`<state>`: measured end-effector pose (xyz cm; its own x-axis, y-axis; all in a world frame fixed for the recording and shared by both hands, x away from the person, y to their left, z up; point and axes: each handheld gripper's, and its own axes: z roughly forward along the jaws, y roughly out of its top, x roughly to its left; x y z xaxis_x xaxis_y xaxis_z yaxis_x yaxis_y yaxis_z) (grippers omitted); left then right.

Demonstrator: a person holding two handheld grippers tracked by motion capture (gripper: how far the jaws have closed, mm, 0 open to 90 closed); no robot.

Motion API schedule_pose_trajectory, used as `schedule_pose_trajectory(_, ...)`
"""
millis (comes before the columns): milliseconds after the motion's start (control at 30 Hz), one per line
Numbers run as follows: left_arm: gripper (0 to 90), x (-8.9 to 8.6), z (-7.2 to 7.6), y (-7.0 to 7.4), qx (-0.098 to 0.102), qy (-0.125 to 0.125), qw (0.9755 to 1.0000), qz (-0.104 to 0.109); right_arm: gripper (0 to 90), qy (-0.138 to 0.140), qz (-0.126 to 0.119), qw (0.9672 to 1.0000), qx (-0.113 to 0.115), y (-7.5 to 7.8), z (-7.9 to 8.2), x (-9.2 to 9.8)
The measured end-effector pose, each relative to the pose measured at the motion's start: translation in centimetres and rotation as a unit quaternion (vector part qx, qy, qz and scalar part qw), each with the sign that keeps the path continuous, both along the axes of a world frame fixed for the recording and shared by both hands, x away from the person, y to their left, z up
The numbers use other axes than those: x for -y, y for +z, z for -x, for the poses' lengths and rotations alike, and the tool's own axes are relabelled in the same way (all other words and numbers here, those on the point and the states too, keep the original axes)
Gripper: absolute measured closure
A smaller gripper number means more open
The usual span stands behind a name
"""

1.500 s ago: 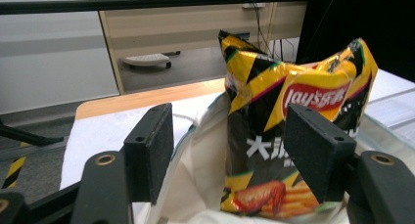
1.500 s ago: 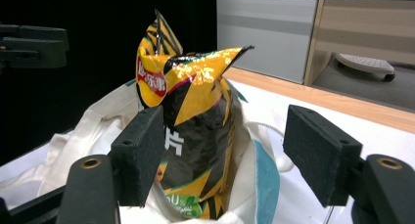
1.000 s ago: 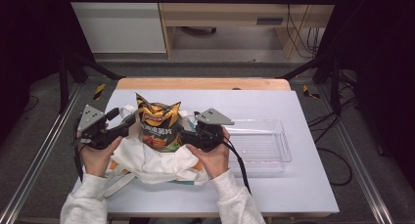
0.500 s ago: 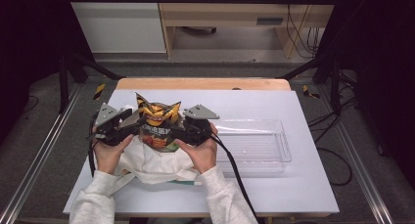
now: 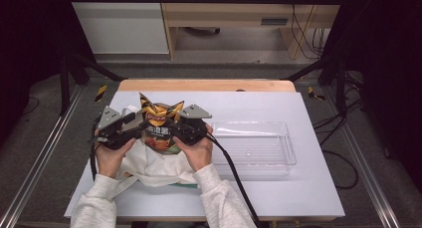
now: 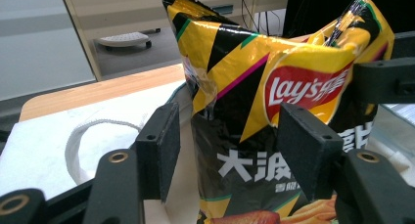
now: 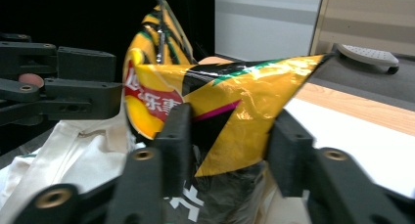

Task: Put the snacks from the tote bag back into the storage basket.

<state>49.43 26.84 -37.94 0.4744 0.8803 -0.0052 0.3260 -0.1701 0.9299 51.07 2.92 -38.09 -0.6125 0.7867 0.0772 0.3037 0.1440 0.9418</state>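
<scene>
High view: a white table (image 5: pixel 308 188) carries a clear plastic tray (image 5: pixel 259 148) lying to the right of the hands, near the right gripper's cable but apart from the work. Beyond the table's wooden far edge lie grey floor, a white cabinet and loose cables. A cream cloth bag (image 5: pixel 149 168) lies crumpled on the table between the person's two forearms, and a yellow-and-black chip bag (image 5: pixel 160 126) stands upright in its mouth, its crimped top spread into two points. The left gripper (image 5: pixel 133 128) comes at the chip bag from the left, the right gripper (image 5: pixel 175 128) from the right, so the packet is hemmed in on both sides with the cloth gathered beneath it. In the left gripper view the two black jaws stand partly open with the left side of the chip bag (image 6: pixel 274 87) between them; the right-hand jaw lies against the printed front, while the other jaw stands clear with the cloth bag's handle loop (image 6: pixel 93 136) behind it. These jaws have just been closing. In the right gripper view the jaws, which have just been closing sharply, bracket one gold corner of the chip bag (image 7: pixel 230 111); the foil reaches both pads, though whether they are truly pinching it I cannot tell. The left gripper's jaws (image 7: pixel 63 94) show beyond it.
</scene>
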Motion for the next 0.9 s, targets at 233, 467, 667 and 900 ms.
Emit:
schedule_pose_trajectory(233, 40.7, -0.2, -0.1, 0.2, 0.003, -0.003, 0.9999, 0.014, 86.7, 0.001, 0.021, 0.9998, 0.006, 0.1, 0.3, 0.1)
schedule_pose_trajectory(467, 36.8, 0.0, -0.6, 0.0, -0.006, -0.016, 0.9996, 0.024, 90.0, 0.011, 0.025, 0.9995, 0.017, 0.0, 0.6, 0.2)
schedule_pose_trajectory(667, 39.3, 0.4, -1.0, -0.5, -0.018, -0.033, 0.9990, 0.023, 90.0, 0.018, 0.022, 0.9994, 0.020, -0.1, 0.6, 0.4)
schedule_pose_trajectory(900, 63.8, 0.6, -0.7, -0.5, -0.025, -0.031, 0.9991, 0.014, 90.0, 0.017, 0.019, 0.9996, 0.016, -0.2, 0.6, 0.5)
